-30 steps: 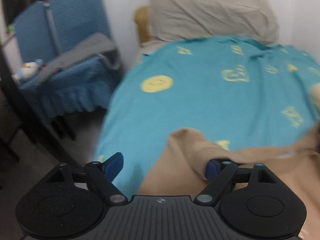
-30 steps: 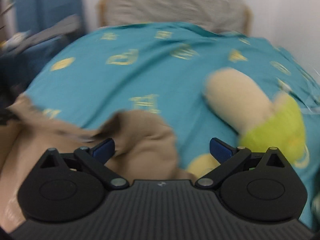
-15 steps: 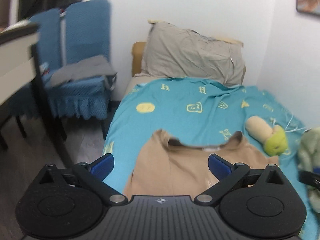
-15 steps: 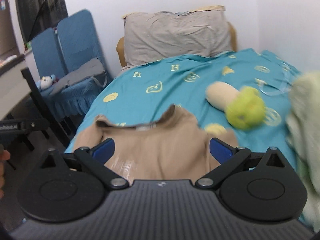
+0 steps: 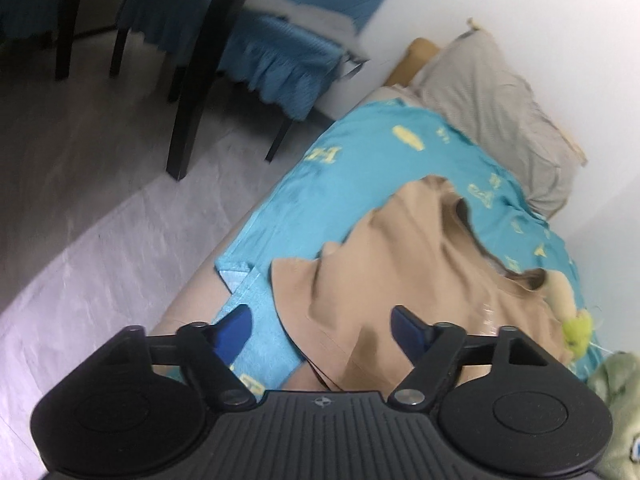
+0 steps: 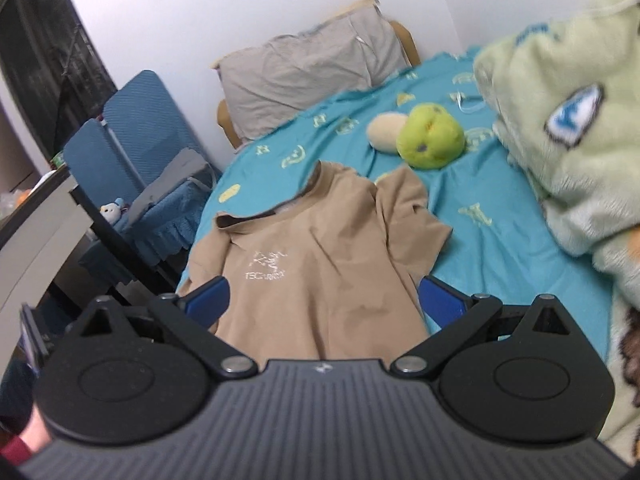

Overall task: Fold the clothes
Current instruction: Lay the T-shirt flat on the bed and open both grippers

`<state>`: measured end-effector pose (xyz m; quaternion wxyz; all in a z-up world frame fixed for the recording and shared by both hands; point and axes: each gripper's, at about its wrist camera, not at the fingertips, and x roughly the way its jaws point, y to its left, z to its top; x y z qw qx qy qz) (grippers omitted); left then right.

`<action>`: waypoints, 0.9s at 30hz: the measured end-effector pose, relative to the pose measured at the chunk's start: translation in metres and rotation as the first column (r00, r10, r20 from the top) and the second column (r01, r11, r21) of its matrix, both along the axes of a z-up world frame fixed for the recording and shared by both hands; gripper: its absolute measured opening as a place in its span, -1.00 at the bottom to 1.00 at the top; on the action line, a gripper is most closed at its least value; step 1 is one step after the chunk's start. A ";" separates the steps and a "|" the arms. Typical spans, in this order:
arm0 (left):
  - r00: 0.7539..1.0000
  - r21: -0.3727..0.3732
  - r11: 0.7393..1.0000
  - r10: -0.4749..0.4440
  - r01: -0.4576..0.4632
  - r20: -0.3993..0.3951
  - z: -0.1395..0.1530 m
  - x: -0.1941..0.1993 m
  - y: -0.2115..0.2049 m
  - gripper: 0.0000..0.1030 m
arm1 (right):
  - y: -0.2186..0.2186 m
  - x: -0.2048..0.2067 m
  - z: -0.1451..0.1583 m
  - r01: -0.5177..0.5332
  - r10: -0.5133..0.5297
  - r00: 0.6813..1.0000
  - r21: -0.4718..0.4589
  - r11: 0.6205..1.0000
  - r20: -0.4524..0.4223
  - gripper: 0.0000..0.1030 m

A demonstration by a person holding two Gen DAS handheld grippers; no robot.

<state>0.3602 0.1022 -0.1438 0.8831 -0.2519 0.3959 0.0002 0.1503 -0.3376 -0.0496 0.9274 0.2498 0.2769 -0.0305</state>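
Note:
A tan T-shirt lies front-up on the teal bed sheet, white logo showing, collar toward the pillow. My right gripper hovers over its lower half with jaws wide open and nothing pinched. In the rolled left wrist view the shirt runs diagonally, and its left sleeve lies near the bed's edge. My left gripper hangs above that sleeve. Its jaws are closing, with the sleeve's fabric showing between the blue pads, which do not press on it.
A grey pillow leans at the headboard. A green and cream plush sits beyond the shirt, and a pale green plush fills the right side. Blue chairs and a desk stand left of the bed, over grey floor.
Both grippers backed away from the collar, and the shirt now lies spread flat. The left view has rolled and shifted toward the bed's left edge, its jaws narrower than half a second ago.

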 end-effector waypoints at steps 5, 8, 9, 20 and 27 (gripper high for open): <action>1.000 0.019 1.000 -0.002 0.002 0.009 -0.021 0.029 -0.002 -0.53 | -0.024 0.017 -0.008 0.127 -0.126 0.990 0.001 0.992 0.066 0.99; 0.996 0.048 0.997 -0.058 0.054 0.064 -0.019 0.043 -0.010 -0.91 | -0.038 0.026 -0.009 0.196 -0.197 0.978 0.023 0.980 0.072 0.99; 0.991 0.100 0.992 -0.084 0.074 0.104 -0.013 0.045 -0.013 -0.92 | -0.041 0.028 -0.009 0.207 -0.209 0.975 0.033 0.978 0.078 0.99; 0.974 0.505 0.845 0.075 -0.177 0.216 0.075 0.138 0.029 -0.93 | -0.027 0.038 -0.011 0.192 -0.190 0.981 -0.066 0.979 0.038 1.00; 0.986 0.491 0.861 0.066 -0.134 0.154 0.040 0.155 0.035 -0.58 | -0.018 0.055 -0.020 0.163 -0.162 0.987 -0.121 0.979 0.018 1.00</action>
